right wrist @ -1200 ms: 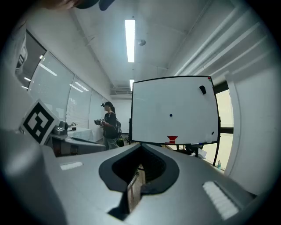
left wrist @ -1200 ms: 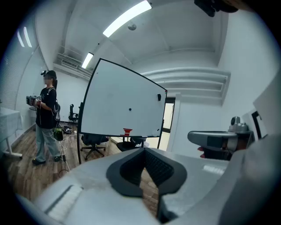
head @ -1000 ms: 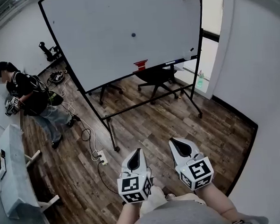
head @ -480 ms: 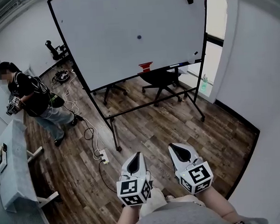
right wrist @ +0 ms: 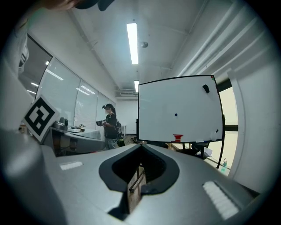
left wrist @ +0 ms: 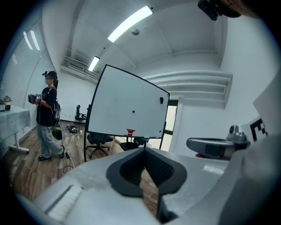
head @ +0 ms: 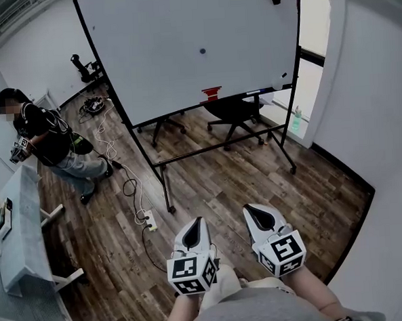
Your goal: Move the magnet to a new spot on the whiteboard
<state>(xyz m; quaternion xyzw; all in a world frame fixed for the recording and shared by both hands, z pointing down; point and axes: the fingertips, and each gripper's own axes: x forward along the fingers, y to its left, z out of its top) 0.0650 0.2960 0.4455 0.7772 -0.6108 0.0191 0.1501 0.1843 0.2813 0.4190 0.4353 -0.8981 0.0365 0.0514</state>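
The left gripper [head: 196,222] and the right gripper [head: 249,208] were squeezed shut with nothing in them. The dark magnet [head: 202,52] sat on the whiteboard [head: 147,58], far away.

Small dark round magnet [head: 202,52] on a whiteboard [head: 146,37].
I see it stuck near the middle of the upright, black-framed white board.

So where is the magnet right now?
In the head view the magnet sits on the whiteboard, slightly right of its middle, directly above the red object on the board's bottom ledge.
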